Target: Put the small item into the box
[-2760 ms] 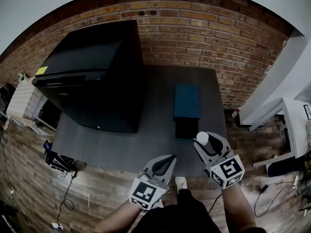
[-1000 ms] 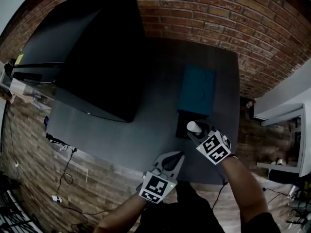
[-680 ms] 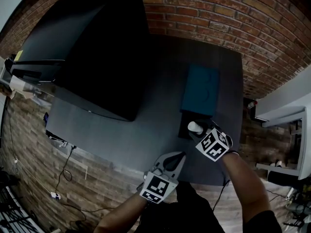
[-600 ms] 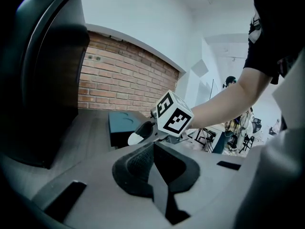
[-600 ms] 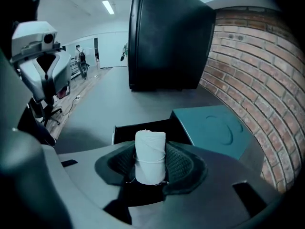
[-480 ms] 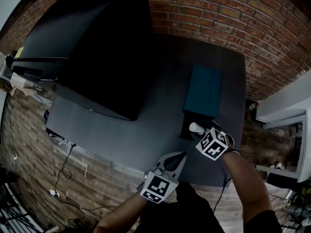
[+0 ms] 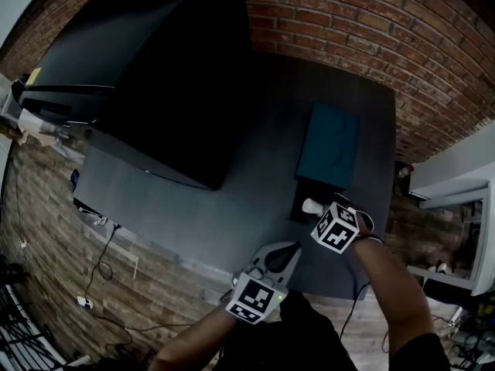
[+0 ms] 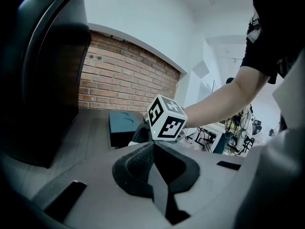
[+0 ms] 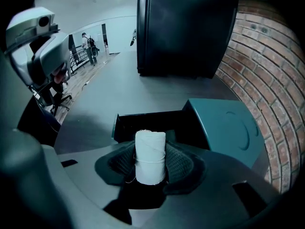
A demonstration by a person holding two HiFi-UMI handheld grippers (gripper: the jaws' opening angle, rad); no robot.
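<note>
Spool point(image 9: 150, 151) clamped in right claw point(image 9: 150, 163) at near rim of box point(image 9: 138, 120) (left claw point(image 8: 153, 147) together).

The right gripper point(image 7: 317, 209) is covering part of the small black open box point(image 7: 300, 215), whose inside is sinking into shadow. The big black cabinet point(image 7: 147, 76) is running past the head view's top edge.

Right claw point(image 7: 315, 208) has brought the white spool point(image 7: 309, 205) up to the box point(image 7: 329, 147).
</note>
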